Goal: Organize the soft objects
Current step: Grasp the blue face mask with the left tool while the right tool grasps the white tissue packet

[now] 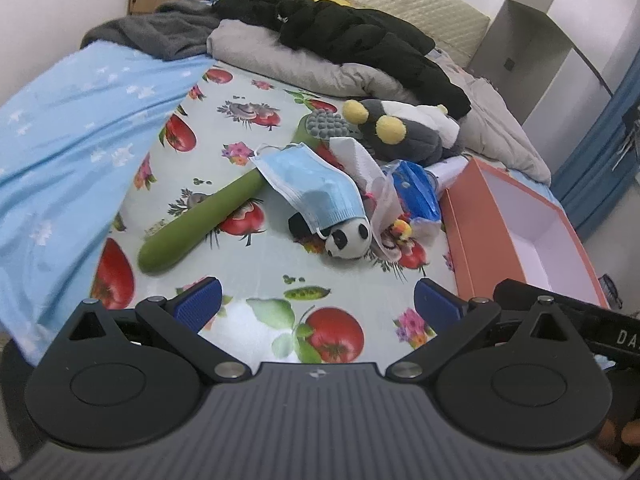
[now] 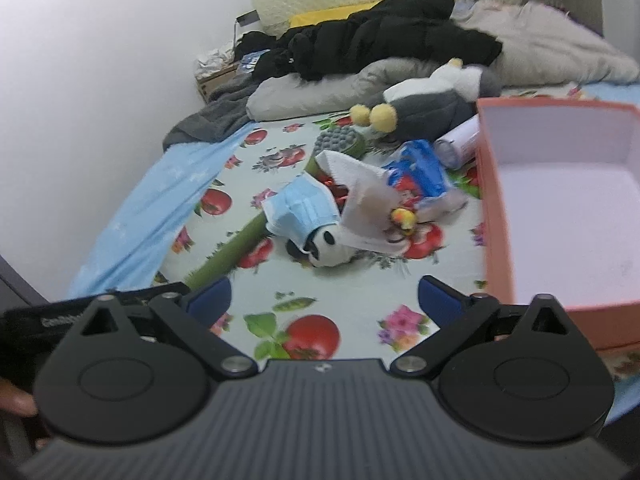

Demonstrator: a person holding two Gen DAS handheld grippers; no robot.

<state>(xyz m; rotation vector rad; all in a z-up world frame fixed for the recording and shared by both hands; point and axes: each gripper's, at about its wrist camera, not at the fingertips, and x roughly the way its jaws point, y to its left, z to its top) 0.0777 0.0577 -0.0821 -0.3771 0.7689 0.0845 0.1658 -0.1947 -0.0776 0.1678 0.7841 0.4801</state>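
Blue ribbed pads on my left gripper [image 1: 317, 299] stand wide apart with nothing between them — only the fruit-print bedsheet [image 1: 256, 128] shows in the gap. From the left wrist view, the pile of soft things lies ahead and slightly right of the gripper's line: a small black-and-white panda plush [image 1: 347, 240] with a light-blue pleated face mask [image 1: 316, 184] draped over it, a crumpled white tissue [image 1: 356, 156] touching the mask's far side, and a grey-and-white plush with yellow pompoms [image 1: 404, 128] behind them. A long green massage stick with a grey nubbed head [image 1: 208, 220] runs diagonally, its near end to the left, its head tucked under the pile. An open orange cardboard box with a white inside [image 1: 476, 240] sits to the right, just beside the pile.

From the right wrist view — blurred — my right gripper [image 2: 325, 295] is also spread wide and empty, hovering over bare sheet. The panda plush [image 2: 326, 246] sits almost dead ahead of it, and the box [image 2: 496, 216] is right next to its right finger.

My call: the right hand is better placed for panda-to-box; the mask needs to come off first or ride along.
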